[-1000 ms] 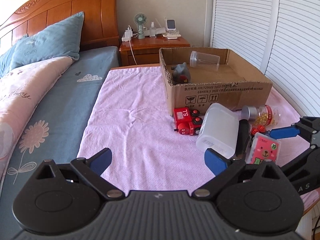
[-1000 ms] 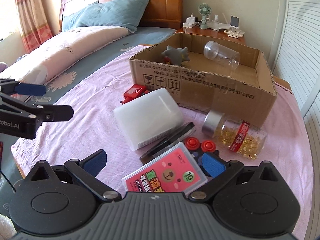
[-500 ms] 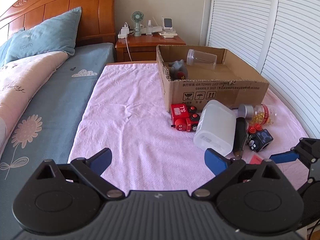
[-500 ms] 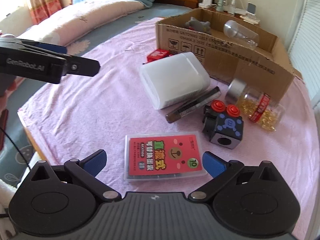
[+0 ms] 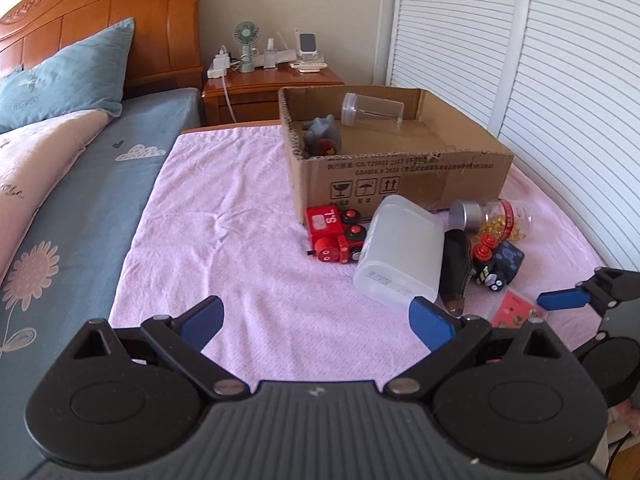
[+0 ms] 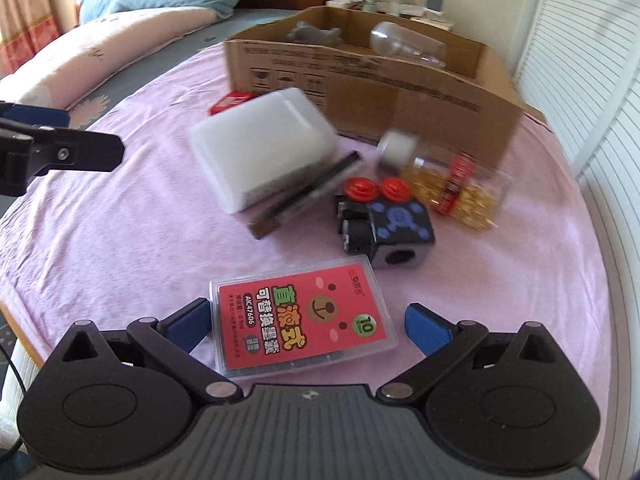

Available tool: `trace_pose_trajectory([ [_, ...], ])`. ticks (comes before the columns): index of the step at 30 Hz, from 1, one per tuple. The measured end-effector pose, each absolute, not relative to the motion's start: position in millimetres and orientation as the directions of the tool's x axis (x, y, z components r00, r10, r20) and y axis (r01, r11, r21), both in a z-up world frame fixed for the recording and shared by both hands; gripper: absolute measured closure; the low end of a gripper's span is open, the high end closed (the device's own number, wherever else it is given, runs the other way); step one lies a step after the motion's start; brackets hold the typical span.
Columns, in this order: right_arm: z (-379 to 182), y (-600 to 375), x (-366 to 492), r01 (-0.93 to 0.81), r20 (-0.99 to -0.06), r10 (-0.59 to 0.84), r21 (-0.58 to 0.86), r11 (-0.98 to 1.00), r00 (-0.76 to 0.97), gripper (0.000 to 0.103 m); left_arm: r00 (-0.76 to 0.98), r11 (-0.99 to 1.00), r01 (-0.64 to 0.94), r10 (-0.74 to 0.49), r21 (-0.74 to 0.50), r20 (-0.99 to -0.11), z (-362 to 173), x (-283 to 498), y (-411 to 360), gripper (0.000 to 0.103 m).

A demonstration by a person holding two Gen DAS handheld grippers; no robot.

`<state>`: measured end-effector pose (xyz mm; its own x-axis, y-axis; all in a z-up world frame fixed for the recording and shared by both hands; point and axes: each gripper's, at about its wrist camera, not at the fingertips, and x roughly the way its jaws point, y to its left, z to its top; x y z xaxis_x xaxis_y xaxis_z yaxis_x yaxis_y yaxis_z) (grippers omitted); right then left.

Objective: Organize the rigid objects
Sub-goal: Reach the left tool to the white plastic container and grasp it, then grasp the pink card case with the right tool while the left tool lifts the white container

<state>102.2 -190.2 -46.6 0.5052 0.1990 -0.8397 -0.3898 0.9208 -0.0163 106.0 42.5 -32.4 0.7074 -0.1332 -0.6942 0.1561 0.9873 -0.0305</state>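
A cardboard box point(image 5: 404, 178) point(image 6: 400, 88) stands on the pink cloth, holding a grey toy point(image 5: 322, 138) and a clear cup point(image 5: 372, 110). In front of it lie a red toy train point(image 5: 336, 234), a white plastic container point(image 5: 400, 254) point(image 6: 260, 148), a dark pen-like case point(image 6: 304, 196), a black and blue cube toy point(image 6: 384, 224), a pill jar point(image 6: 452, 180) and a red card case point(image 6: 304, 320). My right gripper point(image 6: 306, 320) is open with its fingers either side of the card case. My left gripper point(image 5: 316, 318) is open and empty over the bare cloth.
A bed with a blue pillow point(image 5: 60, 80) lies to the left. A wooden nightstand point(image 5: 272, 84) with a fan stands behind the box. White louvred doors point(image 5: 540, 60) run along the right. The table edge is near at the front.
The right gripper has pulled back and then come down toward the card case, which now lies between its fingers. The left gripper has drawn back a little from the objects.
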Motion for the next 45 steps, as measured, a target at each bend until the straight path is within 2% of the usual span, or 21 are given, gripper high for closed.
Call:
trace_pose_trajectory([
  [13,-47.6,-219.7,80.7,-0.419,-0.794,0.245,-0.013,0.908,0.557,0.000,0.740,0.925,0.339,-0.152,0.169,-0.656,-57.6,123.2,-21.8,0.006],
  [16,-48.5,-220.9,81.6,-0.431,-0.791,0.256,-0.010,0.902,0.555,0.000,0.740,0.914,0.351,-0.136,0.205,-0.658,-64.9,130.1,-30.8,0.012],
  [19,-49.2,-221.2,82.2,-0.437,-0.789,0.262,-0.010,0.899,0.556,0.000,0.726,0.914,0.356,-0.138,0.196,-0.673,-70.0,137.1,-33.2,0.027],
  [21,-49.5,-221.5,82.7,-0.440,-0.788,0.265,-0.009,0.898,0.556,0.000,0.723,0.916,0.355,-0.142,0.187,-0.677,-72.6,140.0,-33.3,0.031],
  [22,-49.6,-221.4,82.0,-0.441,-0.787,0.265,-0.009,0.898,0.556,0.000,0.720,0.917,0.358,-0.151,0.178,-0.677,-73.1,140.6,-32.8,0.037],
  [36,-49.3,-220.6,80.9,-0.429,-0.786,0.256,-0.012,0.903,0.562,0.000,0.661,0.929,0.361,-0.199,0.075,-0.724,-68.1,99.1,7.0,0.038],
  [39,-49.8,-220.9,80.5,-0.429,-0.784,0.258,-0.012,0.903,0.565,0.000,0.665,0.936,0.347,-0.197,0.065,-0.720,-69.8,101.3,10.0,0.033],
  [45,-49.8,-221.1,81.0,-0.443,-0.784,0.266,-0.012,0.896,0.560,0.000,0.671,0.937,0.345,-0.205,0.055,-0.713,-75.7,116.4,2.6,0.033],
])
